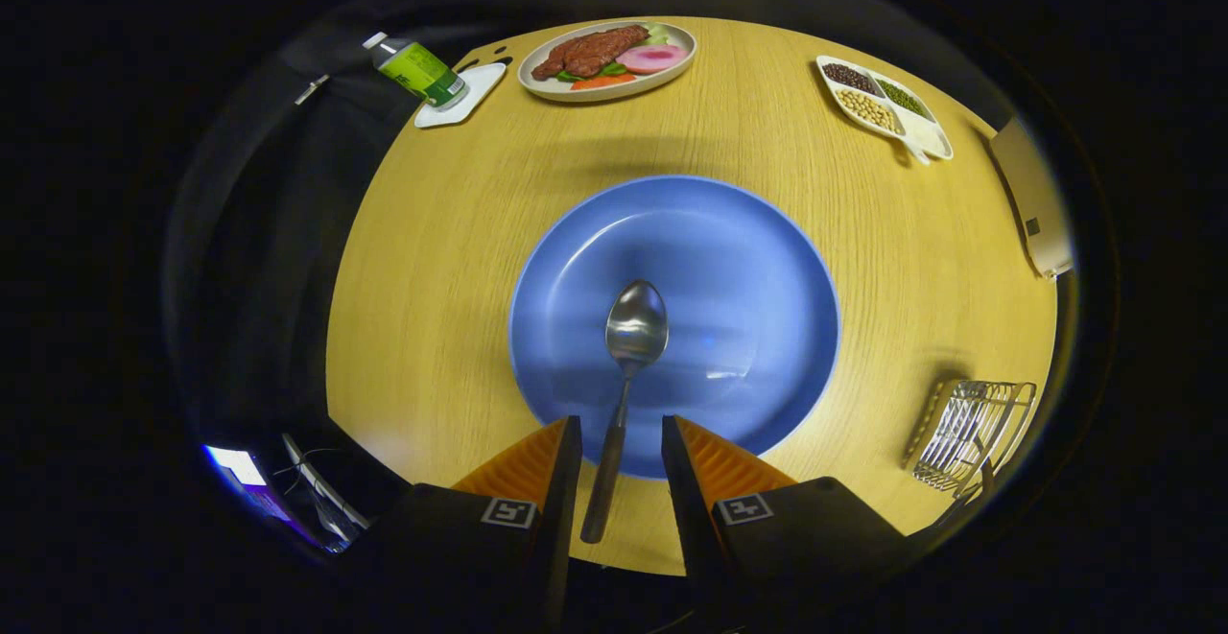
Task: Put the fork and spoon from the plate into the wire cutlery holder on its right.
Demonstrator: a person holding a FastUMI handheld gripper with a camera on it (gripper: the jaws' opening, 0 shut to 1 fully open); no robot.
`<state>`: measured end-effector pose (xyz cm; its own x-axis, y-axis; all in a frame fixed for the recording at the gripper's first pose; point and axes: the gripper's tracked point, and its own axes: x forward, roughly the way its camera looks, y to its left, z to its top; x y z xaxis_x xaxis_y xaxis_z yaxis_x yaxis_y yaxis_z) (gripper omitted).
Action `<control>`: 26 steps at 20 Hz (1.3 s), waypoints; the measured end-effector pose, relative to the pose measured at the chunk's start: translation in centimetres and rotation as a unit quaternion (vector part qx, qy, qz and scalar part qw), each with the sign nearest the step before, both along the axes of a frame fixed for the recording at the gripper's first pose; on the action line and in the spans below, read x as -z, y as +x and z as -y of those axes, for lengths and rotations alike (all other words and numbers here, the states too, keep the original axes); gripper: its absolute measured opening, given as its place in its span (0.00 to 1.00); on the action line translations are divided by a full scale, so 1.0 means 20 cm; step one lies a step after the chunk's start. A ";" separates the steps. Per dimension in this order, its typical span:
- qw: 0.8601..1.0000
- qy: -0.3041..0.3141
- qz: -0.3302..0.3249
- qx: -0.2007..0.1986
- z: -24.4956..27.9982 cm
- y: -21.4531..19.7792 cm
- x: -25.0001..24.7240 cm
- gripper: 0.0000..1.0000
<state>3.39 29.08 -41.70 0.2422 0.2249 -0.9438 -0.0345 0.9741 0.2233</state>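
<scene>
Now my gripper (621,442) stands spread, its fingers straddling the handle of the spoon (628,365) without touching it, apparently lined up for a pinch. That spoon's bowl rests inside the blue plate (748,260), its handle reaching over the plate's near rim onto the table (432,308). Right of the plate, across bare tabletop, sits the wire cutlery holder (969,428), apparently with something already in it.
</scene>
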 end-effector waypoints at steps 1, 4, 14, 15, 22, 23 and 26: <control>1.000 -0.006 -0.006 0.002 -0.01 0.00 0.04 0.54; 0.999 -0.024 -0.023 0.005 -0.03 0.00 0.13 0.53; 0.997 0.020 -0.001 0.073 0.10 0.05 -0.02 0.09; 0.997 0.027 0.005 0.074 0.14 0.05 -0.08 0.09; 0.996 0.050 0.052 0.060 0.50 -0.03 -0.53 0.09; 0.995 0.052 0.057 0.060 0.57 -0.05 -0.59 0.09; 0.996 0.044 0.056 0.057 0.78 -0.14 -0.71 0.09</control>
<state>0.55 13.54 -27.48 0.3729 0.2703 -0.8876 0.0466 0.9500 0.3089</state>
